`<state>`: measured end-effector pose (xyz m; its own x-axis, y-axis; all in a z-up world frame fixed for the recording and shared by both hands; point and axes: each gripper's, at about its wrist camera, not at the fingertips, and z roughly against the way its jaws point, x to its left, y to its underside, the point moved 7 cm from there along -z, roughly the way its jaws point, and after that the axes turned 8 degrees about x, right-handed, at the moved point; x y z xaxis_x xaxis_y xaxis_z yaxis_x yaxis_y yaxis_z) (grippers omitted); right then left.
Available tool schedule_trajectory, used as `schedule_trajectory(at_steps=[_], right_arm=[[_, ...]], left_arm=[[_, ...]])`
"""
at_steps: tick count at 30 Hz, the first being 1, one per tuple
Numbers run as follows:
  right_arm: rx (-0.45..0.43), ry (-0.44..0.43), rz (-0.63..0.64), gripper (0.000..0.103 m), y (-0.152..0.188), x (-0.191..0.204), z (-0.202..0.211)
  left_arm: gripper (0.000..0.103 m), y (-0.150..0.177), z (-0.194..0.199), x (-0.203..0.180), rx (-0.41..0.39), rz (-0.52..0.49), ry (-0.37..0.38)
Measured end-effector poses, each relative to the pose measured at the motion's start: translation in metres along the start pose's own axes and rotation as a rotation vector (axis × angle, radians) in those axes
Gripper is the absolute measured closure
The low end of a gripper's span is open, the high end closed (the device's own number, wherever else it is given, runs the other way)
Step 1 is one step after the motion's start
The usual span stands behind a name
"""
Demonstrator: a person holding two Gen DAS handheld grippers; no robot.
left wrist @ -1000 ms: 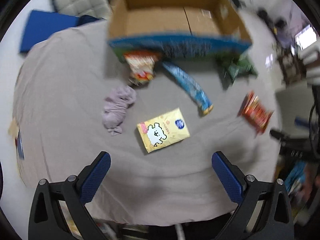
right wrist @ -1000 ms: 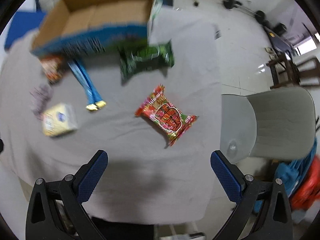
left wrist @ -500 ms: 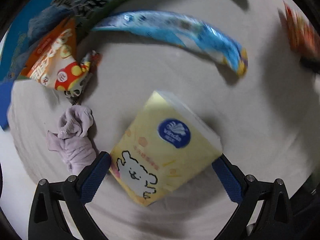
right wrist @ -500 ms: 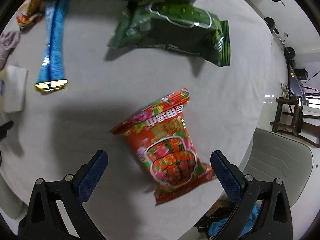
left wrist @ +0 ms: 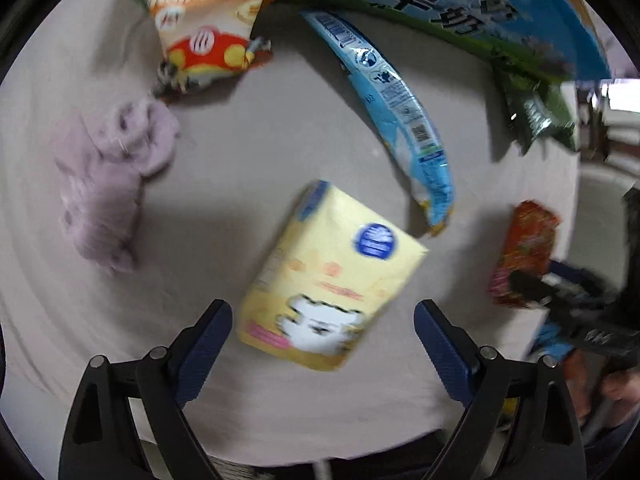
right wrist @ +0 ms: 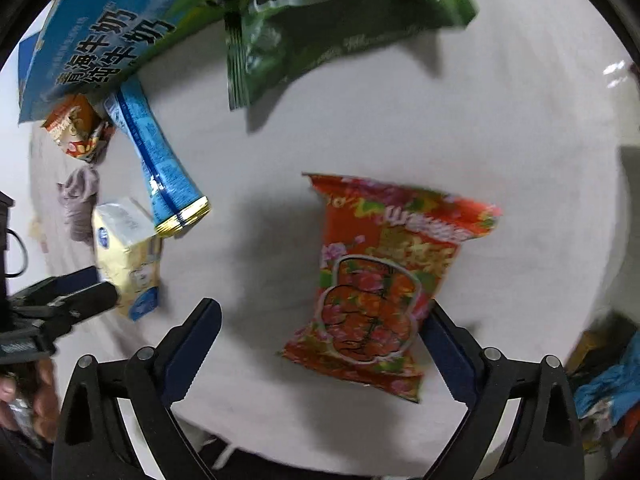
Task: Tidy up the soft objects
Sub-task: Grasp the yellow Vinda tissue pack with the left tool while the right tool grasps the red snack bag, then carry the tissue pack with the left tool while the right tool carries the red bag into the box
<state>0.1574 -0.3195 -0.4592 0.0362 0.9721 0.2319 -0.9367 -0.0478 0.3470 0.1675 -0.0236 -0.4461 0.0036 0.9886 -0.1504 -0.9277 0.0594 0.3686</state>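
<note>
A yellow tissue pack [left wrist: 332,276] with a white bear lies on the grey cloth, its near end between the open fingers of my left gripper [left wrist: 323,328]. It also shows in the right wrist view [right wrist: 126,256]. A red snack bag [right wrist: 384,280] lies flat, its lower part between the open fingers of my right gripper [right wrist: 322,328]. It also shows at the right of the left wrist view [left wrist: 524,256]. Neither gripper touches its object.
A lilac cloth [left wrist: 108,176], an orange snack bag [left wrist: 208,28], a long blue packet [left wrist: 392,120] and a green bag [right wrist: 328,28] lie on the cloth. A blue-printed cardboard box [left wrist: 460,8] stands behind them. The table edge is near.
Both grippers have dropped closer to the table. The tissue pack now sits between the left fingers and the red bag between the right fingers. Both stay open.
</note>
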Motion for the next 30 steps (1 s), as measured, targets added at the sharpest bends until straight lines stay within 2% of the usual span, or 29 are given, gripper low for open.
schedule_trajectory(at_steps=[1, 2, 5, 6, 7, 9, 11, 12, 14, 18, 23, 26, 27, 28, 30], right_arm=[[-0.002, 0.005, -0.005, 0.003, 0.002, 0.0, 0.001], [-0.004, 0.003, -0.013, 0.003, -0.001, -0.001, -0.003], [-0.021, 0.029, -0.062, 0.005, -0.013, -0.006, -0.019], [-0.023, 0.032, -0.082, 0.014, -0.016, -0.006, -0.02], [-0.026, 0.055, -0.109, 0.017, -0.018, -0.011, -0.023], [-0.047, 0.096, -0.153, 0.037, -0.023, -0.019, -0.027], [-0.051, 0.084, -0.173, 0.053, -0.017, -0.028, -0.025], [-0.036, 0.06, -0.164, 0.053, -0.013, -0.029, -0.027], [-0.001, 0.034, -0.118, 0.053, -0.007, -0.026, -0.034], [-0.016, 0.073, -0.088, 0.052, -0.009, -0.034, -0.042], [-0.043, 0.11, -0.107, 0.049, 0.001, -0.024, -0.048], [-0.044, 0.142, -0.117, 0.049, 0.011, -0.009, -0.051], [-0.045, 0.149, -0.124, 0.049, 0.014, -0.002, -0.056], [-0.046, 0.156, -0.132, 0.049, 0.017, 0.025, -0.065], [-0.049, 0.166, -0.144, 0.054, 0.024, 0.031, -0.071]], left_arm=[[0.01, -0.001, -0.001, 0.0, -0.015, -0.026, -0.072], [0.009, -0.002, 0.0, -0.003, -0.027, -0.061, -0.105], [0.013, -0.004, -0.001, -0.015, -0.022, -0.102, -0.119], [0.018, -0.006, -0.004, -0.02, -0.023, -0.097, -0.121], [0.032, -0.005, -0.006, -0.022, -0.019, -0.088, -0.112], [0.036, 0.0, -0.021, -0.023, -0.015, -0.027, -0.078], [0.038, 0.005, -0.025, -0.023, -0.01, 0.029, 0.005], [0.038, 0.011, -0.027, -0.02, 0.004, 0.068, 0.054], [0.037, 0.015, -0.03, -0.012, 0.001, 0.112, 0.091], [0.036, 0.014, -0.036, -0.007, -0.016, 0.123, 0.047], [0.04, 0.003, -0.052, -0.023, -0.049, 0.127, 0.011], [0.041, 0.018, -0.041, -0.031, -0.054, 0.148, 0.02], [0.041, 0.032, -0.036, -0.019, -0.055, 0.153, 0.023], [0.041, 0.038, -0.035, -0.017, -0.06, 0.157, 0.019], [0.041, 0.041, -0.032, -0.014, -0.07, 0.162, 0.011]])
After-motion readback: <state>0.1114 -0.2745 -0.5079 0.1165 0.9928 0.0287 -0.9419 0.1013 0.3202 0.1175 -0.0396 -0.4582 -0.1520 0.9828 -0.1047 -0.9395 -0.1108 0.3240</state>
